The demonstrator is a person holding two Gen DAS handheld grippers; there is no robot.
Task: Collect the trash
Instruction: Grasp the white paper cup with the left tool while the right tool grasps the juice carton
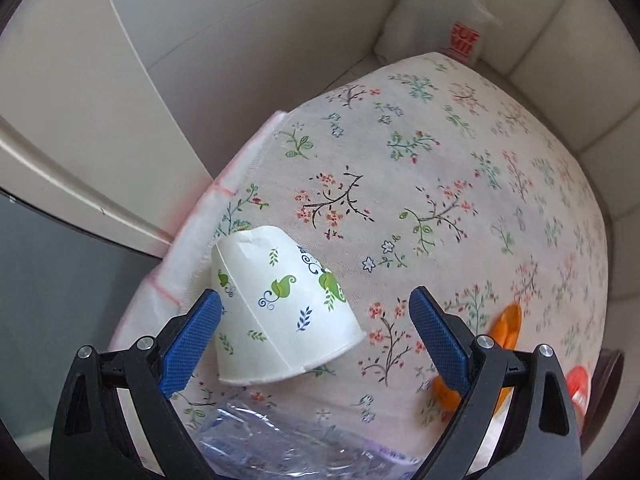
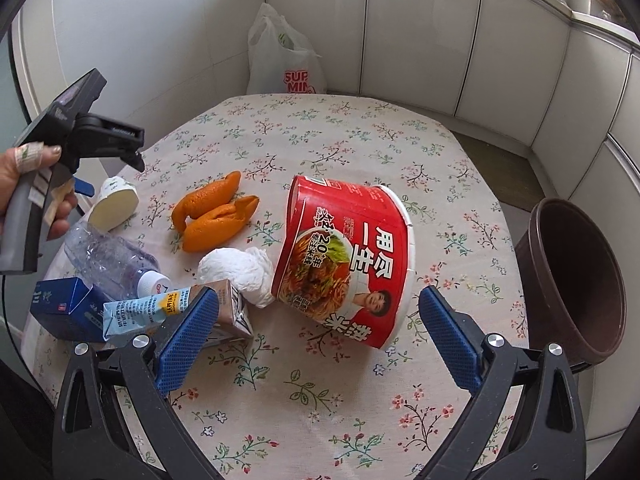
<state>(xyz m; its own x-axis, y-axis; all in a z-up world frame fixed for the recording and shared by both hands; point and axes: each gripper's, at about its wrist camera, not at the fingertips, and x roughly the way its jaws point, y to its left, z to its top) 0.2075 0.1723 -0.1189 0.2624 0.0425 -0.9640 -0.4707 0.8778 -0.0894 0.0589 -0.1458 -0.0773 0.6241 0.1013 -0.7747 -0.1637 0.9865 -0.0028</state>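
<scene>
Currently on the tabletop (image 2: 320,380), under a floral cloth:

- Paper cup (image 1: 280,308), white with green leaf print, lying on its side near the left edge. The left hand-held gripper (image 1: 316,336) is spread wide around it; one blue pad (image 1: 192,340) sits just beside the cup wall, the other well clear. Nothing is gripped.
- Instant noodle bowl (image 2: 344,260), red, tipped on its side at the centre, ahead of the right hand-held gripper (image 2: 320,344), which is open and empty.
- Orange peel (image 2: 216,212), two curled pieces, left of the bowl.
- Crumpled white tissue (image 2: 240,272), touching the bowl's lower left side.
- Clear plastic bottle (image 2: 112,256), crushed, white cap on, lying beside the paper cup.
- Drink cartons: one dark blue (image 2: 68,312), one light blue and brown (image 2: 176,312), at the near left edge.
- Brown bin (image 2: 576,280), just off the right edge.
- White plastic bag (image 2: 284,60), red lettering, beyond the far edge.
- A hand (image 2: 28,192) holds the left gripper's handle.
</scene>
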